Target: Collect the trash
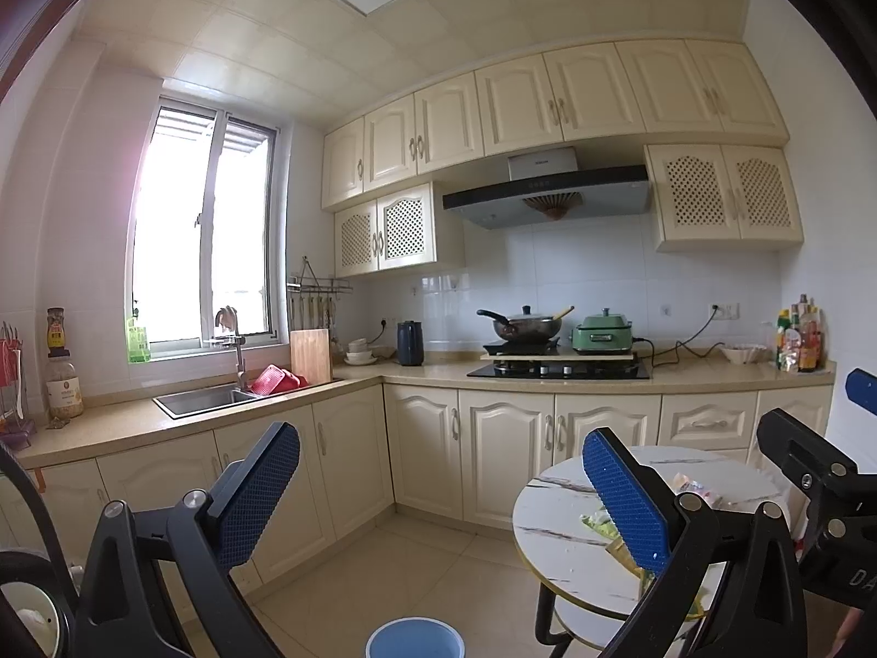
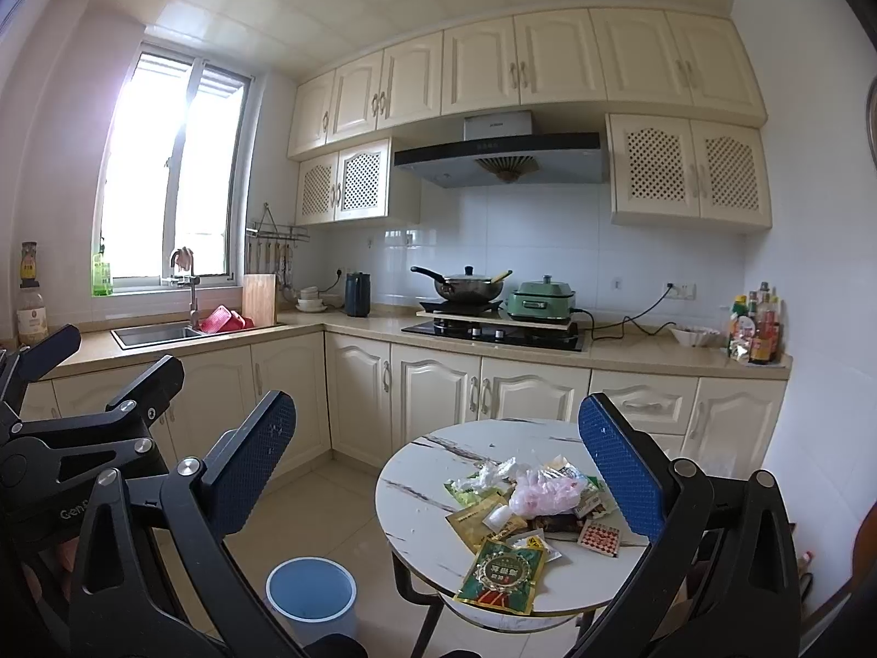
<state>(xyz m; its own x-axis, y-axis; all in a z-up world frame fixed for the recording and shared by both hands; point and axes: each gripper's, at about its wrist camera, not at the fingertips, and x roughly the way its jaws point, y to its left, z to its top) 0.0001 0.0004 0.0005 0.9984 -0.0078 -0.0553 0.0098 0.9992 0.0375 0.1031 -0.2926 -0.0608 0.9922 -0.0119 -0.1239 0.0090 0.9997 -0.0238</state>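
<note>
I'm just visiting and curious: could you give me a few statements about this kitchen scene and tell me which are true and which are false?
1. The trash lies piled on the round table. True.
2. The right gripper is clamped on a wrapper. False: its jaws stand wide open and hold nothing.
3. A blue bin stands on the floor beside the table. True.
4. The bin is full of wrappers. False: no wrappers show in it.
5. The left gripper is open and empty. True.
6. A green packet lies on the floor. False: it lies at the table's near edge.
</note>
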